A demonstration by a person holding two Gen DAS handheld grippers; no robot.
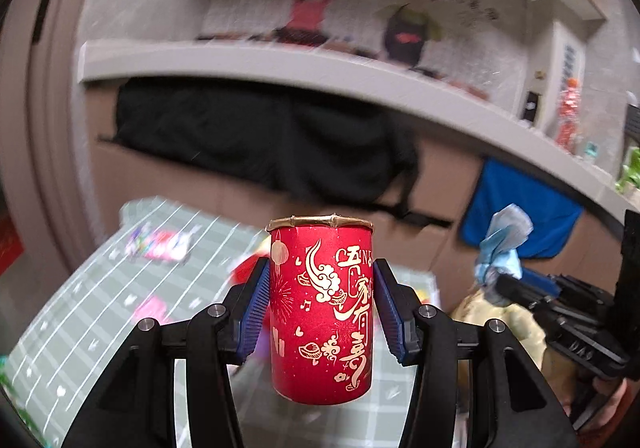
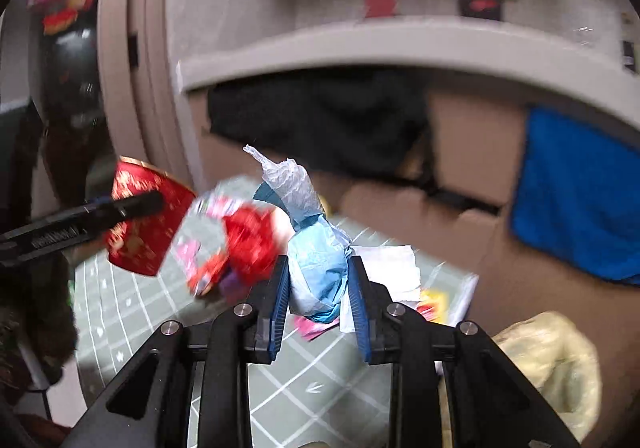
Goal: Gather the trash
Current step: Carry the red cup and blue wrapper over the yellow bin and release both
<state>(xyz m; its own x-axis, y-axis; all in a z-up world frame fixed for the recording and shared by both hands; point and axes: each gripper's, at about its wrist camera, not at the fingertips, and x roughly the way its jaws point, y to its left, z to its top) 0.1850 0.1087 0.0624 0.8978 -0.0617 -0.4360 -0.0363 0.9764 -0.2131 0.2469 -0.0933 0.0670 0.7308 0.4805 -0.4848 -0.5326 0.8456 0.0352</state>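
A green grid-lined mat (image 2: 132, 308) covers the counter, strewn with bright wrappers (image 2: 236, 248) and white paper (image 2: 394, 268); a yellowish bag (image 2: 556, 360) sits to the right. Behind are cardboard boxes (image 1: 440, 184), black cloth and a blue cloth (image 2: 576, 200). The left gripper (image 1: 322, 312) holds an upright red cup (image 1: 322, 312) clamped between its fingers, above the mat. The right gripper (image 2: 318, 280) squeezes a crumpled blue-white tissue wad (image 2: 316, 268), also lifted clear.

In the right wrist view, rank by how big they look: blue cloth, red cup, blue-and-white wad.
1. blue cloth, hanging at the far right, biggest.
2. and 3. red cup in the left tool and blue-and-white wad in the right tool: alike; the wad's nearness makes ranking unsure.
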